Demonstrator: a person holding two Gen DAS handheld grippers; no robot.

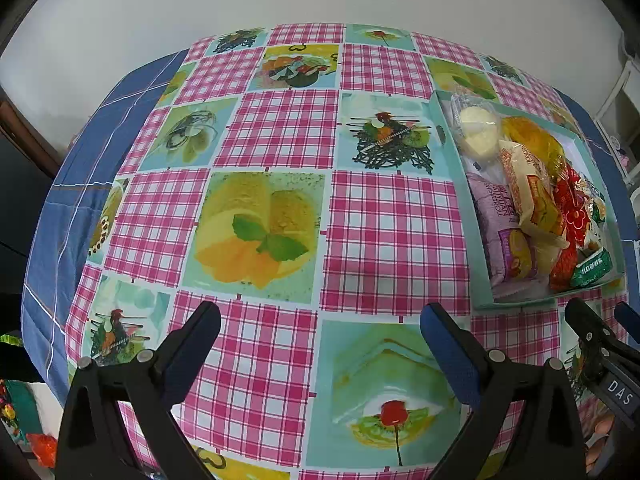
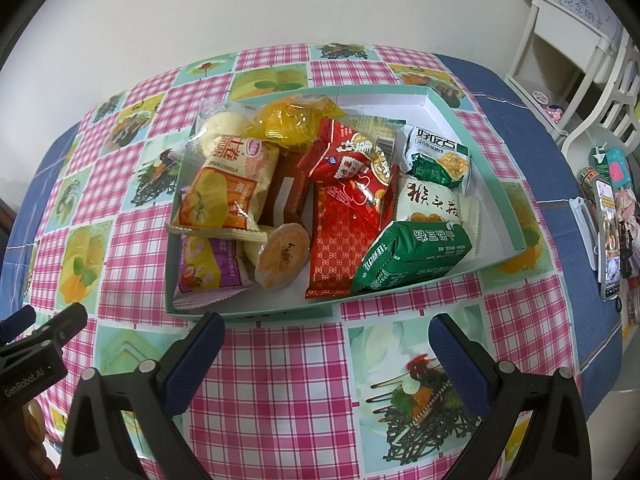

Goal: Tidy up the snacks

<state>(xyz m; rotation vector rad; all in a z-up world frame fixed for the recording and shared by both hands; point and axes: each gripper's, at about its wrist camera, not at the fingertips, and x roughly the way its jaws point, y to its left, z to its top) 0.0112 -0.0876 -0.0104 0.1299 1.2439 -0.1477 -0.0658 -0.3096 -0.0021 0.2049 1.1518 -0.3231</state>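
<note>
A shallow mint-green box (image 2: 496, 184) (image 1: 480, 296) on the patterned tablecloth holds several wrapped snacks: a red packet (image 2: 344, 236), a green packet (image 2: 412, 256), a yellow-orange packet (image 2: 228, 188), a purple packet (image 2: 208, 268), a round jelly cup (image 2: 282, 256) and a pale bun (image 2: 218, 126). My right gripper (image 2: 326, 330) is open just in front of the box's near wall, nothing between its fingers. My left gripper (image 1: 320, 320) is open over bare tablecloth, left of the box. The right gripper's tips (image 1: 600, 320) show at the left wrist view's right edge.
The table (image 1: 280, 136) carries a pink-check and dessert-print cloth over a blue one (image 1: 52, 216). A white wall lies behind. A white chair or shelf (image 2: 568, 52) and a phone with small clutter (image 2: 608, 220) sit at the right.
</note>
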